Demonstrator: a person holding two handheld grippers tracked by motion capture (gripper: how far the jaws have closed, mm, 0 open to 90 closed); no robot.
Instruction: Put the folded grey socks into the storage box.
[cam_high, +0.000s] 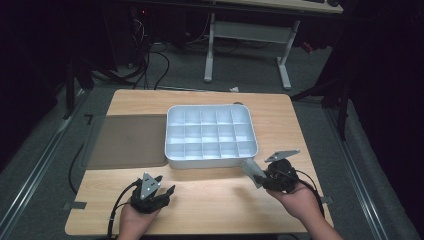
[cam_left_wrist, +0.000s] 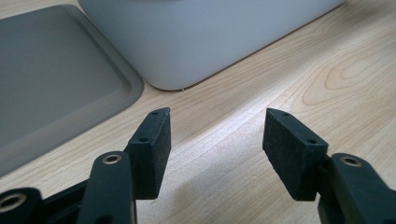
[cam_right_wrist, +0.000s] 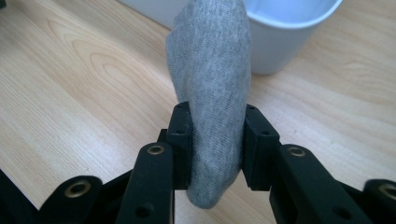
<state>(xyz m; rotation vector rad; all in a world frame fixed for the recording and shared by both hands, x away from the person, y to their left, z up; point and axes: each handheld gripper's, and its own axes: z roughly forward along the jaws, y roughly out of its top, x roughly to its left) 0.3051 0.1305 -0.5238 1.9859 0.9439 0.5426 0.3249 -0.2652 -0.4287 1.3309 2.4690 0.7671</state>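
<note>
A dark room surrounds a light wooden table (cam_high: 210, 200) standing on grey floor; the grain runs clear and unmarked across the near half.

Nearest to me, my left gripper (cam_high: 159, 191) rests low over the front left of the table. Its jaws stand well apart, with nothing between the pads but bare wood, as the left gripper view confirms (cam_left_wrist: 217, 135). A cable trails from it back over the table edge.

My right gripper (cam_high: 260, 176) is at the front right, held above the table surface. Its jaws are clamped on a grey sock (cam_right_wrist: 210, 84), the pads pressing on both sides of the fabric. In the right gripper view the sock rises out past the jaws and one rounded end hangs just below them. In the high view it shows as a grey strip (cam_high: 251, 170) pointing toward the near right corner of the box, close to its wall; I cannot tell whether it touches.

Beyond both hands sits a white compartment box (cam_high: 172, 159), divided into a grid of small cells, all seen open from above. Directly to its left lies a flat grey lid (cam_high: 125, 142), edge to edge with the box.

Farther back, off the table, stand the white legs of another desk (cam_high: 285, 65) and loose cables (cam_high: 160, 65) on the floor.
</note>
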